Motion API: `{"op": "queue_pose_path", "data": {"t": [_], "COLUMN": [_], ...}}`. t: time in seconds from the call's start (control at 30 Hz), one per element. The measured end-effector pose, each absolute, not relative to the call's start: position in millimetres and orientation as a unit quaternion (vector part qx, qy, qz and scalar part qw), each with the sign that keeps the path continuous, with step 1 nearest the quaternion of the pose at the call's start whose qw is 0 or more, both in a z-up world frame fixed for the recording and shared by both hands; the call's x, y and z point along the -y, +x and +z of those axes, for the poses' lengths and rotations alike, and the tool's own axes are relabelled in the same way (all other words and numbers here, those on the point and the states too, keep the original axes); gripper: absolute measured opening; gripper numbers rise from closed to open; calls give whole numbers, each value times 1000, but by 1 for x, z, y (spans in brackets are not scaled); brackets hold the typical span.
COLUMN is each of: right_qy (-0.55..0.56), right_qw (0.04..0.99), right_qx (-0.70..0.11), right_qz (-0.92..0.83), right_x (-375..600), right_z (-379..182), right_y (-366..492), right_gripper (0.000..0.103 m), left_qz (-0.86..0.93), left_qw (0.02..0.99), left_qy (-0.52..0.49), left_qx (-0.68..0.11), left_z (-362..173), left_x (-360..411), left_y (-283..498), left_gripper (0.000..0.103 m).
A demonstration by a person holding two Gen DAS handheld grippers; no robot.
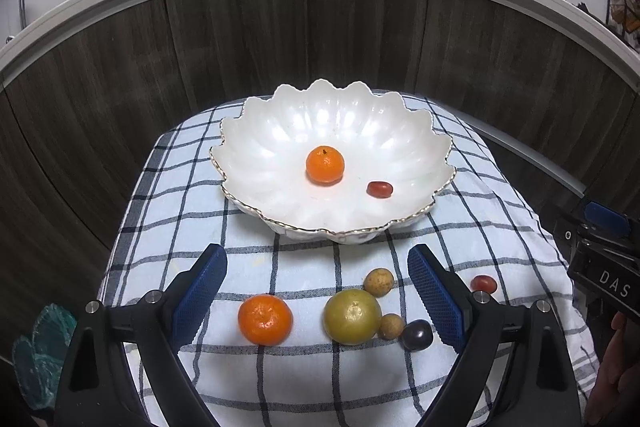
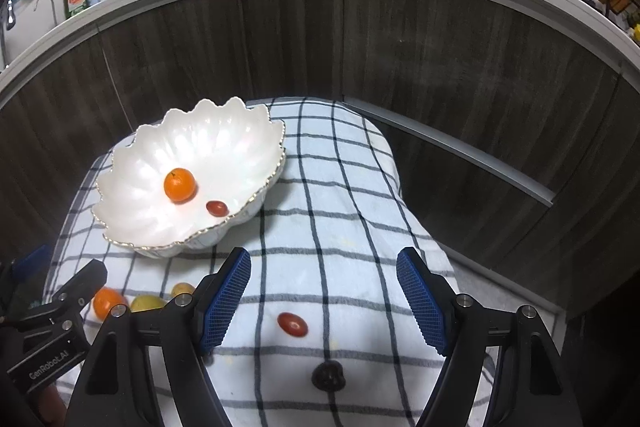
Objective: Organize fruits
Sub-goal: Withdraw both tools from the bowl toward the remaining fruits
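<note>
A white scalloped bowl (image 1: 280,131) on the checked cloth holds a small orange (image 1: 325,165) and a red cherry tomato (image 1: 379,189); the bowl also shows in the right wrist view (image 2: 140,171). In front of it lie an orange (image 1: 265,319), a yellow-green fruit (image 1: 352,315), two small tan fruits (image 1: 378,281), a dark plum (image 1: 417,334) and a red tomato (image 1: 483,283). My left gripper (image 1: 318,297) is open above the orange and green fruit. My right gripper (image 2: 324,301) is open over a red tomato (image 2: 293,324), with a dark fruit (image 2: 329,375) nearer.
The checked cloth (image 1: 304,371) covers a small raised surface. Dark wood cabinet fronts (image 1: 240,39) curve behind it, under a white counter with dishes, a wok and a soap bottle. The other gripper's body (image 1: 604,259) shows at the right edge.
</note>
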State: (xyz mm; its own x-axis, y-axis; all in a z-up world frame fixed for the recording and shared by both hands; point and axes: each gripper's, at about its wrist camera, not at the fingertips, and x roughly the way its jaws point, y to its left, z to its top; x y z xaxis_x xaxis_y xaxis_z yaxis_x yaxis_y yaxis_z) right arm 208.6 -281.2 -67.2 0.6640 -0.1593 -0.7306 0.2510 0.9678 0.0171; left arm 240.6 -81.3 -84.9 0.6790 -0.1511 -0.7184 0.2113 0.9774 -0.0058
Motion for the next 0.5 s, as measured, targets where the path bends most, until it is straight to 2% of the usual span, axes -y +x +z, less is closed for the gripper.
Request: {"op": "queue_pose_path", "data": {"t": [0.5], "right_qy": [57], "right_qw": [908], "right_qx": [-392], "right_qz": [-134], "right_x": [278], "right_z": [-92], "right_y": [177], "right_gripper": [76], "left_qz": [-112], "left_qw": [913], "left_qy": [48], "left_qx": [-388], "left_z": [-110], "left_x": [87], "left_y": [225], "left_gripper": [92]}}
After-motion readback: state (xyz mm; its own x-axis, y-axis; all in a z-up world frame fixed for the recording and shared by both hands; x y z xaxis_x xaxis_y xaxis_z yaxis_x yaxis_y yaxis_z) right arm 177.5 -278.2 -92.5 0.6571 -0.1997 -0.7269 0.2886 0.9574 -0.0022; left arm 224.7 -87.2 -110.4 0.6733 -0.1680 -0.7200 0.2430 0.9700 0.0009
